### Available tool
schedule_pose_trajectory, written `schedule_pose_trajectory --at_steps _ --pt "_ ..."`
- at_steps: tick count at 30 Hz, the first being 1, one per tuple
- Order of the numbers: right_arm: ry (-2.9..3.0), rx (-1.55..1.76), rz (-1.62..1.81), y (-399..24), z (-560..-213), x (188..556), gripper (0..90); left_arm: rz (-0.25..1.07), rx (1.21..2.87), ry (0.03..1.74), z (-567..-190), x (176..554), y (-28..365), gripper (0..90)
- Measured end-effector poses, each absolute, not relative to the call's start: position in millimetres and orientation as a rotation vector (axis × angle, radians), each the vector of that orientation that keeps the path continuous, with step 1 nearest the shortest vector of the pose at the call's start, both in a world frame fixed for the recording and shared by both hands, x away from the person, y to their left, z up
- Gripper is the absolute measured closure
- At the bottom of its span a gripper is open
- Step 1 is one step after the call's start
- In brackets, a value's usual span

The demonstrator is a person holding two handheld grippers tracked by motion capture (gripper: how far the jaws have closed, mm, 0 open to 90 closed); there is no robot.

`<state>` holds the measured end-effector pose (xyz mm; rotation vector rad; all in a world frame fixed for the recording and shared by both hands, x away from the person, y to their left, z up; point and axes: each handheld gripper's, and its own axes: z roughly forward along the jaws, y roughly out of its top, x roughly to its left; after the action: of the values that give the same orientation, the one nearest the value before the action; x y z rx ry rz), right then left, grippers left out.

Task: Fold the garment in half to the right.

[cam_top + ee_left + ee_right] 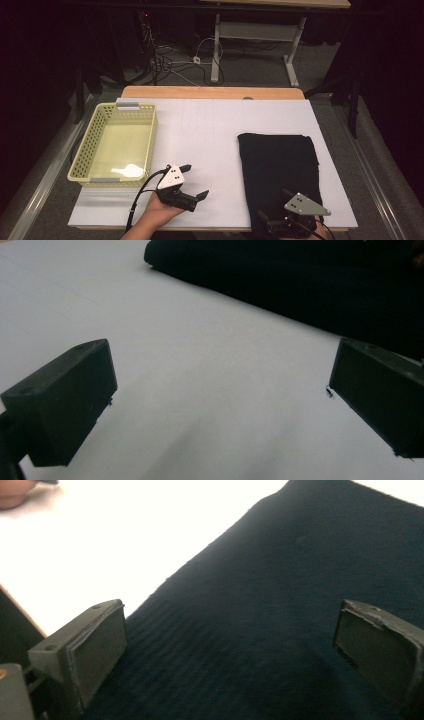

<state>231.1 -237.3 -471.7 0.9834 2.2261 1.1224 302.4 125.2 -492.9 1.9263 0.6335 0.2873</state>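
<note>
Black knit cloth [279,175] lies flat on the white counter [210,130], its long axis running from the person's edge toward the far edge. The right tongs [272,215] hang over the cloth's near end, jaws spread wide and gripping nothing. Left of the cloth, the left tongs [194,181] sit released above bare counter. Farther left stands a yellow basket [97,127]. Beyond the cloth, cables [175,60] lie on grey floor in a dark room.

Left tool [193,181]: black blocky jaws, grey three-cornered plate with screw holes, black cable. Right tool [273,207]: same.
</note>
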Motion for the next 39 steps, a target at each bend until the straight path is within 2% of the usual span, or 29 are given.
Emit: schedule_pose_trajectory --at_steps 3,10,21,24,27,29,39 --pt "2.252 0.965 1.136 -230 -472 226 6.3 0.286 1.926 0.633 -493 303 125 0.0" --pt "2.315 0.94 1.139 -214 -473 211 24.8 0.287 1.926 0.634 -493 302 125 0.0" --pt "2.395 0.884 0.952 -198 -485 203 45.0 0.284 1.926 0.652 -493 304 125 0.0" --pt "2.389 0.887 0.955 -200 -484 203 56.6 0.273 1.923 0.68 -493 306 126 0.0" --pt "2.378 0.907 0.972 -205 -483 206 72.8 0.254 1.927 0.739 -492 310 124 0.0" --pt "2.378 0.891 0.978 -207 -483 208 79.0 0.255 1.935 0.75 -490 312 122 0.0" --pt "2.387 0.872 1.016 -210 -484 209 80.3 0.213 1.975 0.81 -481 349 79 0.0"
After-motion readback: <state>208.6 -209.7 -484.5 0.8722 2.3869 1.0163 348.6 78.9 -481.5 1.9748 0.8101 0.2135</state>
